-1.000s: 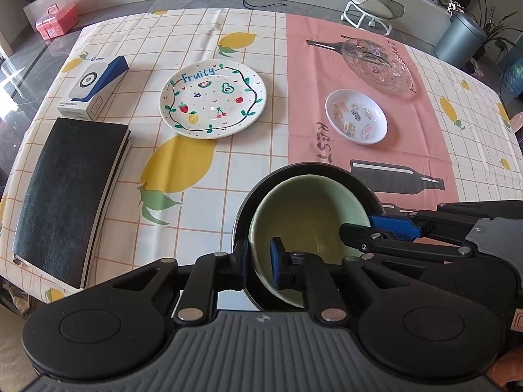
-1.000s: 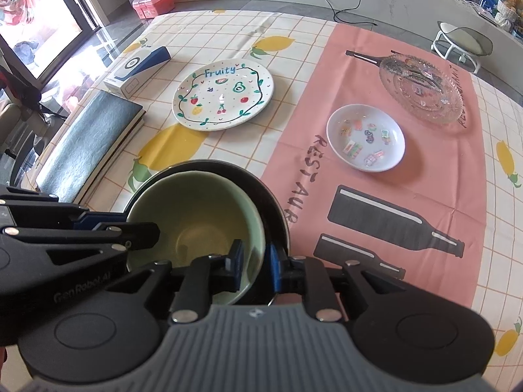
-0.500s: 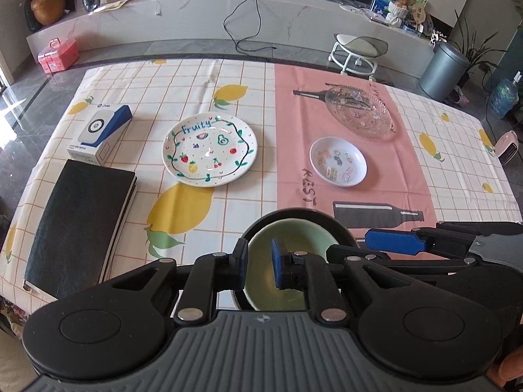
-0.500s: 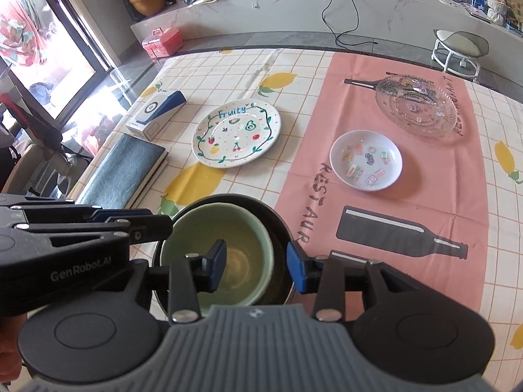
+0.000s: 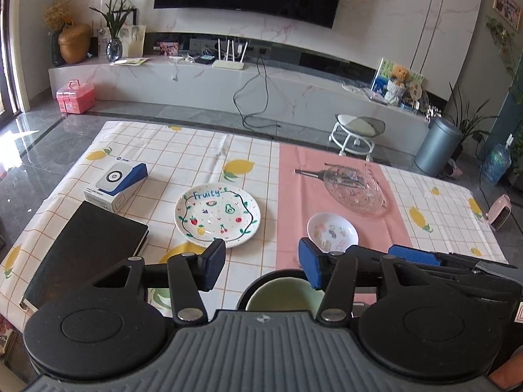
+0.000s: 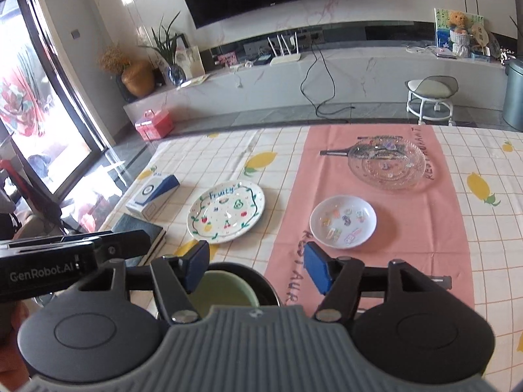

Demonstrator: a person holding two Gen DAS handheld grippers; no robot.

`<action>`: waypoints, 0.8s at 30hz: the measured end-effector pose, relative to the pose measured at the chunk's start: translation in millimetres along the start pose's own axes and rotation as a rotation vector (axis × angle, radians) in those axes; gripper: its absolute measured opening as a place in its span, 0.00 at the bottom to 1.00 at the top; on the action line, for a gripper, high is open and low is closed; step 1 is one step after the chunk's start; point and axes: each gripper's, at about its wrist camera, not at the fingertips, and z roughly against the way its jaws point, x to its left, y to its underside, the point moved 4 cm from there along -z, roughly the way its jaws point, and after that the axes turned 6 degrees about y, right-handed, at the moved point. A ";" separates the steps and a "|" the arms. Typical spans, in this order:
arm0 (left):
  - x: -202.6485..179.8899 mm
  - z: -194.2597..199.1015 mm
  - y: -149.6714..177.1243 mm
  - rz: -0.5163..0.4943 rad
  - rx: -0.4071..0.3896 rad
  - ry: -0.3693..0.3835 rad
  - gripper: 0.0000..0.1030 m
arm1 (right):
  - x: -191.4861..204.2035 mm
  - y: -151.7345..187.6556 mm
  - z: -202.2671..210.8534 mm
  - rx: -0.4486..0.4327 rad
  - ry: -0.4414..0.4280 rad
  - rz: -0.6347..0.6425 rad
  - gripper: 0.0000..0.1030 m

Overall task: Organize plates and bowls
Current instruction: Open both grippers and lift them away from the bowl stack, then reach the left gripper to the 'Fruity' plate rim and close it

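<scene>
my left gripper (image 5: 261,263) has just been opening and its jaws now stand spread with nothing between the blue pads (image 5: 214,263). my right gripper (image 6: 256,268) has likewise just been opening and is spread wide, gripping nothing. just below both, at the near edge of the table, the green bowl (image 5: 281,294) sits nested inside the black bowl (image 5: 248,289), and neither gripper touches them. further out on the lemon-print tablecloth (image 5: 196,150) lies the fruity plate (image 5: 218,215), with the small white dish (image 5: 332,232) to its right on the pink runner (image 5: 294,202) and the glass plate (image 5: 354,187) beyond that dish. off to the left i see a black notebook (image 5: 85,248) and a blue and white box (image 5: 116,181) just behind it.
</scene>
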 end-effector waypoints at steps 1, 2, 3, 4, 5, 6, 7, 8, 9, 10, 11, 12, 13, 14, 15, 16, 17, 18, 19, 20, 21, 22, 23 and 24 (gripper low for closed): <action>2.7 0.5 0.5 0.013 -0.016 0.004 0.63 | -1.2 0.2 -1.2 -0.013 -0.003 -0.002 0.63; 6.8 0.9 0.7 0.028 -0.031 0.013 0.64 | -2.7 0.5 -3.2 -0.029 -0.003 0.001 0.65; 10.7 0.2 1.1 0.041 -0.041 0.021 0.67 | -4.0 1.3 -5.2 -0.045 0.002 0.007 0.66; 16.0 -0.7 1.7 0.059 -0.053 0.025 0.67 | -5.2 2.0 -7.6 -0.061 0.013 0.016 0.68; 20.6 -1.6 2.5 0.074 -0.061 0.024 0.67 | -6.3 2.9 -10.1 -0.071 0.023 0.023 0.68; 26.2 -3.9 2.9 0.093 -0.067 0.024 0.68 | -7.8 4.6 -13.4 -0.079 0.034 0.034 0.68; 32.5 -6.6 3.7 0.114 -0.072 0.024 0.68 | -9.1 5.8 -16.7 -0.081 0.038 0.039 0.68; 38.5 -9.0 5.2 0.136 -0.073 0.024 0.68 | -11.0 7.1 -20.2 -0.080 0.038 0.041 0.68; 44.5 -11.8 6.3 0.157 -0.073 0.026 0.68 | -13.7 8.5 -24.7 -0.075 0.031 0.037 0.68; 52.0 -14.2 9.1 0.179 -0.074 0.027 0.68 | -16.0 9.2 -28.9 -0.067 0.025 0.030 0.68; 57.8 -17.0 10.8 0.196 -0.075 0.028 0.68 | -18.7 9.7 -33.1 -0.053 0.014 0.023 0.68; 63.4 -19.2 12.7 0.212 -0.075 0.029 0.67 | -21.3 9.6 -37.3 -0.039 0.004 0.013 0.68; 68.0 -22.2 13.4 0.224 -0.073 0.029 0.67 | -24.1 9.6 -41.7 -0.019 -0.007 -0.001 0.68; 73.7 -25.9 16.0 0.235 -0.070 0.029 0.67 | -26.5 8.6 -47.0 0.006 -0.015 -0.012 0.68; 77.2 -29.2 16.8 0.240 -0.066 0.028 0.66 | -28.5 7.2 -53.4 0.032 -0.024 -0.020 0.66; 81.4 -33.6 17.5 0.243 -0.059 0.030 0.66 | -29.7 5.8 -58.4 0.050 -0.031 -0.023 0.63; 85.0 -37.6 18.3 0.249 -0.052 0.030 0.66 | -30.7 3.1 -65.1 0.070 -0.038 -0.022 0.61; 88.1 -41.3 18.2 0.255 -0.047 0.029 0.66 | -31.2 0.4 -70.3 0.084 -0.040 -0.019 0.61; 91.6 -45.9 18.2 0.261 -0.040 0.030 0.66 | -31.3 -2.6 -75.3 0.095 -0.045 -0.015 0.61; 95.1 -51.0 17.8 0.269 -0.032 0.031 0.66 | -30.8 -6.1 -80.6 0.105 -0.053 -0.011 0.61; 98.3 -56.4 16.8 0.277 -0.026 0.029 0.64 | -29.4 -10.0 -86.5 0.116 -0.062 -0.006 0.61; 101.9 -63.1 15.4 0.282 -0.018 0.029 0.63 | -28.1 -13.5 -92.7 0.130 -0.073 -0.002 0.60; 105.1 -68.0 14.1 0.285 -0.011 0.024 0.62 | -26.7 -16.6 -99.1 0.146 -0.087 -0.001 0.59; 107.2 -72.3 12.4 0.283 -0.005 0.017 0.62 | -25.5 -19.6 -106.6 0.164 -0.100 -0.002 0.58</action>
